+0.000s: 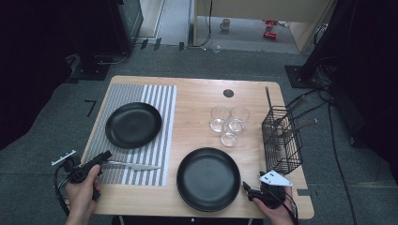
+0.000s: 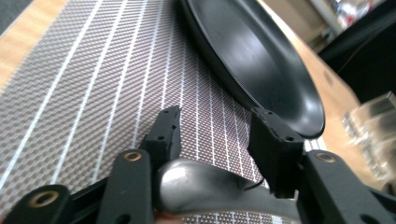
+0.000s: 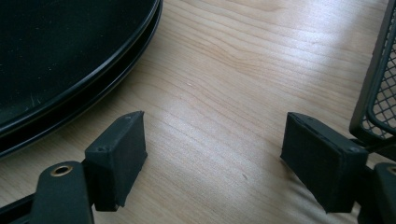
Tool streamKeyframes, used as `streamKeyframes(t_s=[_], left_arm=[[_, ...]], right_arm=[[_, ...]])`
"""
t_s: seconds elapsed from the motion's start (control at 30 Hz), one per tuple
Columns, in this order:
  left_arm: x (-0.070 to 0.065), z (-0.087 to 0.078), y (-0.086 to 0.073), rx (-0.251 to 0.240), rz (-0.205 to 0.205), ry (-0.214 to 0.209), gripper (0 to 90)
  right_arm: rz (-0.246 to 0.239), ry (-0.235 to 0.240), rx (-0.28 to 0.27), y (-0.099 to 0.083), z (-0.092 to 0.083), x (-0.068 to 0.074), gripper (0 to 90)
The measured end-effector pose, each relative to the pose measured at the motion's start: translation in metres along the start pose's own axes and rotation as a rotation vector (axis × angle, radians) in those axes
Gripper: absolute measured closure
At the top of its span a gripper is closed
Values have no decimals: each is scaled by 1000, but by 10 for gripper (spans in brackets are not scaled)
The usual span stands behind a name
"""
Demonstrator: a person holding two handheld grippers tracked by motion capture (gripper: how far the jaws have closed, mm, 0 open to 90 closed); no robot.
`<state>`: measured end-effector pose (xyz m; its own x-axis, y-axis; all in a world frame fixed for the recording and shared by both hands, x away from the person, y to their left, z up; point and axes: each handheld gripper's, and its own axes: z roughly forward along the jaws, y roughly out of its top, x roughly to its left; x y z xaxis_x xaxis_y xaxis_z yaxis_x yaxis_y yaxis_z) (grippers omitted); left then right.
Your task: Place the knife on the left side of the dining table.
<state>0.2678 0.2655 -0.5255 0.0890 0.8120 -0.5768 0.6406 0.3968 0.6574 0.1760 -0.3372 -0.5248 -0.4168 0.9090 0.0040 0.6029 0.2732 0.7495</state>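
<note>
Knife (image 1: 131,165) lies on the striped placemat (image 1: 155,101), just below the far black plate (image 1: 133,124). Left claw (image 1: 104,158) stands apart around its smooth, slippery steel handle; best pinched mid-handle. Right claw (image 3: 212,154) gapes, empty.

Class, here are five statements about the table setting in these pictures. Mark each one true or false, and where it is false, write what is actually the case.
1. The knife lies on the striped placemat. True.
2. Both black plates rest on the placemat. False: the far plate is on it, while the near plate sits on the bare wooden table.
3. The left gripper has its jaws around the knife's handle end, not pressing on it. True.
4. The right gripper holds a drinking glass. False: its jaws are open with nothing between them, between the near plate and the wire basket.
5. Four glasses stand inside the wire basket. False: they are clustered on the table beside it.
</note>
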Motion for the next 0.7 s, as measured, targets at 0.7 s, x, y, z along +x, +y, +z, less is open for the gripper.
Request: streamKeyframes(t_s=[0.7], left_arm=[[-28, -12, -6, 104, 324, 154, 716]], right_arm=[[2, 2, 0, 0, 0, 0, 218]])
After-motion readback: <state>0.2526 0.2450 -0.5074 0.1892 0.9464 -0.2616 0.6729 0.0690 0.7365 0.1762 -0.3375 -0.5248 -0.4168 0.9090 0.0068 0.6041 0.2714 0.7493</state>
